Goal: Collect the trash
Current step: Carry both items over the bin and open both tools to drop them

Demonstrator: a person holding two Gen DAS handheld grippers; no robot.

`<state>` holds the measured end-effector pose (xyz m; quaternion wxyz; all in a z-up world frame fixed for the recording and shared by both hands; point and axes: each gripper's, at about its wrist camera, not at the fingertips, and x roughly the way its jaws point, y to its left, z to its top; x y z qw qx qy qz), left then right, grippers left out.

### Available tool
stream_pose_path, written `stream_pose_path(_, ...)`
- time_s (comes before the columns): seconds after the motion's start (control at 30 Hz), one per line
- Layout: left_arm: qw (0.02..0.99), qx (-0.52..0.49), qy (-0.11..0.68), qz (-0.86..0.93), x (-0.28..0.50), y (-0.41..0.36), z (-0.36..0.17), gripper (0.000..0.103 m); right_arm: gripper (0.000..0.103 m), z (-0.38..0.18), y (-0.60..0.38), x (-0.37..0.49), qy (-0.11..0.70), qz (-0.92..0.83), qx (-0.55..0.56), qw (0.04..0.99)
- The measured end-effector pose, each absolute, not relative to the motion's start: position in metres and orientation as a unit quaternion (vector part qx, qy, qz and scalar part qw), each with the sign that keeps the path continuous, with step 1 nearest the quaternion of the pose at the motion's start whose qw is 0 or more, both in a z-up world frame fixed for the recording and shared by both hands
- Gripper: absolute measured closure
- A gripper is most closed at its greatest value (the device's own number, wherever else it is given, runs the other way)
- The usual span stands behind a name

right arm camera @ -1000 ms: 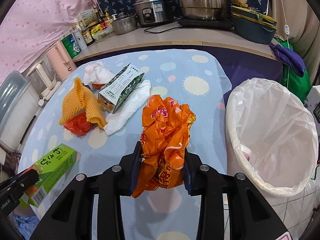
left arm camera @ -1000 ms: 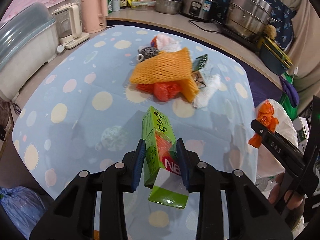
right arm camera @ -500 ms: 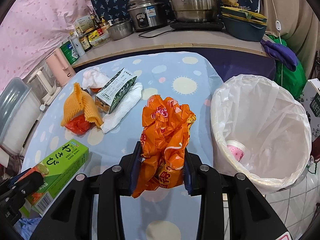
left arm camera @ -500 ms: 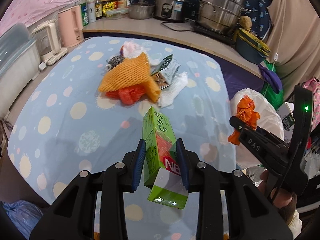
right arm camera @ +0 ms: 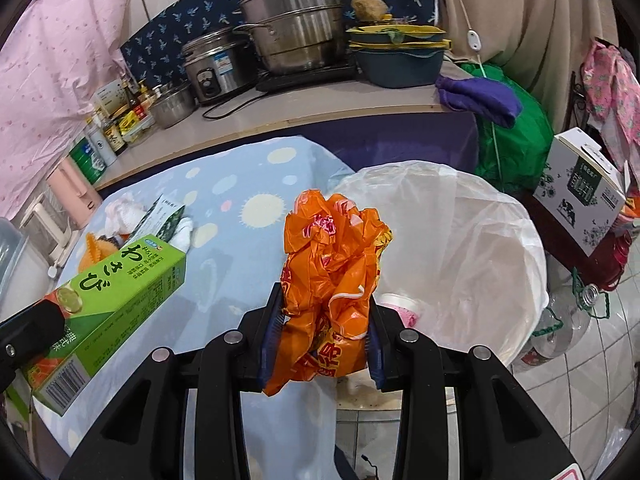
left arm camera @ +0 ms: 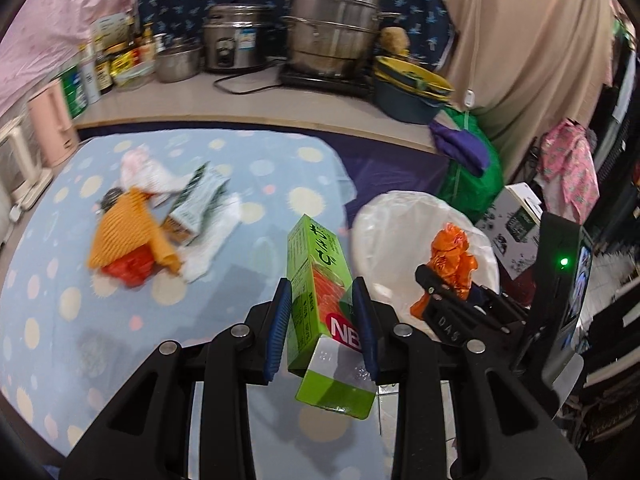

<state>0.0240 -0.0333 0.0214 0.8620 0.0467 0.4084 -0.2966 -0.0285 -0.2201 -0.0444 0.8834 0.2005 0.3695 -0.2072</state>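
Observation:
My left gripper [left arm camera: 320, 292] is shut on a green carton [left arm camera: 318, 276], held in the air past the table's right edge; the carton also shows in the right wrist view [right arm camera: 108, 312]. My right gripper [right arm camera: 325, 308] is shut on a crumpled orange plastic bag [right arm camera: 332, 268], held beside the rim of the white-lined trash bin [right arm camera: 480, 256]. The bin [left arm camera: 404, 216] and the orange bag [left arm camera: 450, 256] also show in the left wrist view. A pink-and-white cup [right arm camera: 400, 310] lies inside the bin. More trash stays on the table: orange foam net [left arm camera: 128, 236], red bag [left arm camera: 128, 268], small dark carton [left arm camera: 196, 204], white tissue [left arm camera: 212, 236].
The table has a blue dotted cloth [left arm camera: 60, 300]. A counter behind holds steel pots [left arm camera: 332, 36], a rice cooker [left arm camera: 236, 40], bottles and a pink kettle [left arm camera: 50, 128]. A green bag [right arm camera: 512, 148], a printed box [right arm camera: 580, 192] and an empty bottle [right arm camera: 560, 324] sit beside the bin.
Both grippers have swung right with their loads, away from the table's trash pile toward the bin. The orange bag now stands at the bin's rim.

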Motion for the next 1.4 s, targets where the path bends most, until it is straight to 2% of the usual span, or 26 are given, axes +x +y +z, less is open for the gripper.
stream_pose_path(0.17, 0.848, 0.060, 0.409, -0.331, 0.021, -0.077, 0.018, 0.076, 0.069, -0.051, -0.247, -0.041, 0.368, -0.235, 0.214, 0.874)
stream_pose_path(0.27, 0.841, 0.077, 0.410, -0.344, 0.019, -0.102, 0.012, 0.092, 0.069, -0.055, -0.258, -0.045, 0.368, -0.246, 0.219, 0.869)
stream_pose_path(0.5, 0.834, 0.098, 0.425, -0.338, 0.028, -0.133, -0.014, 0.092, 0.069, -0.067, -0.276, -0.050, 0.376, -0.267, 0.221, 0.859)
stream_pose_path(1.13, 0.837, 0.107, 0.439, -0.309, 0.042, -0.127, -0.031, 0.091, 0.064, -0.085, -0.283, -0.045, 0.393, -0.276, 0.233, 0.846)
stream_pose_path(1.2, 0.838, 0.108, 0.440, -0.305, 0.043, -0.126, -0.032, 0.087, 0.060, -0.085, -0.283, -0.044, 0.391, -0.275, 0.235, 0.846)
stream_pose_path(1.33, 0.844, 0.108, 0.435, -0.296, 0.043, -0.123, -0.032, 0.066, 0.055, -0.083, -0.283, -0.045, 0.387, -0.275, 0.237, 0.848)
stream_pose_path(1.4, 0.845, 0.108, 0.433, -0.295, 0.043, -0.122, -0.032, 0.064, 0.052, -0.081, -0.282, -0.044, 0.385, -0.276, 0.236, 0.848)
